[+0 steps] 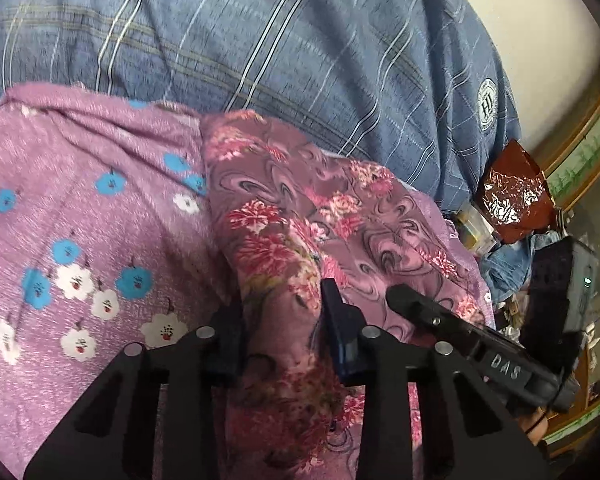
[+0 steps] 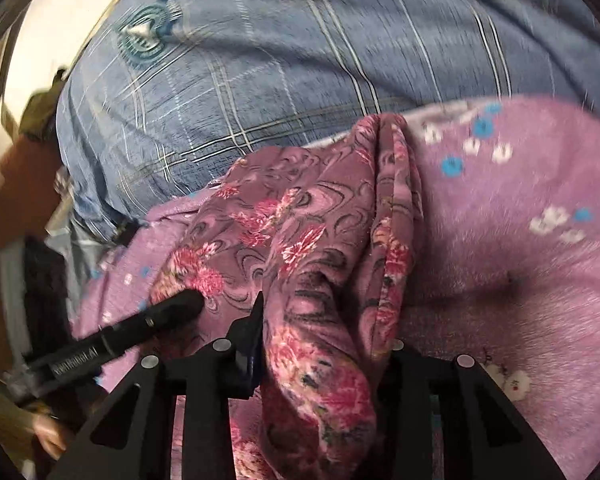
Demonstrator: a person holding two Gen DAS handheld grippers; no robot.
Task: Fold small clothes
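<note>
A mauve garment with pink flower print (image 1: 284, 208) lies bunched on a purple sheet with blue and white flowers (image 1: 80, 200). My left gripper (image 1: 284, 320) is shut on a fold of the garment, and cloth fills the gap between its fingers. A black finger of the right gripper (image 1: 404, 300) rests on the garment just to its right. In the right wrist view my right gripper (image 2: 324, 340) is shut on a thick ridge of the same garment (image 2: 300, 224), which drapes over and hides its right finger. The left gripper's finger (image 2: 180, 308) pokes in from the left.
A blue plaid quilt (image 1: 260, 40) is heaped behind the sheet (image 2: 520, 184) and fills the top of both views. At the bed's right edge sit a red-brown foil bag (image 1: 512, 196), a black device (image 1: 560, 280) and cluttered items. A person's hand (image 2: 48, 440) shows at lower left.
</note>
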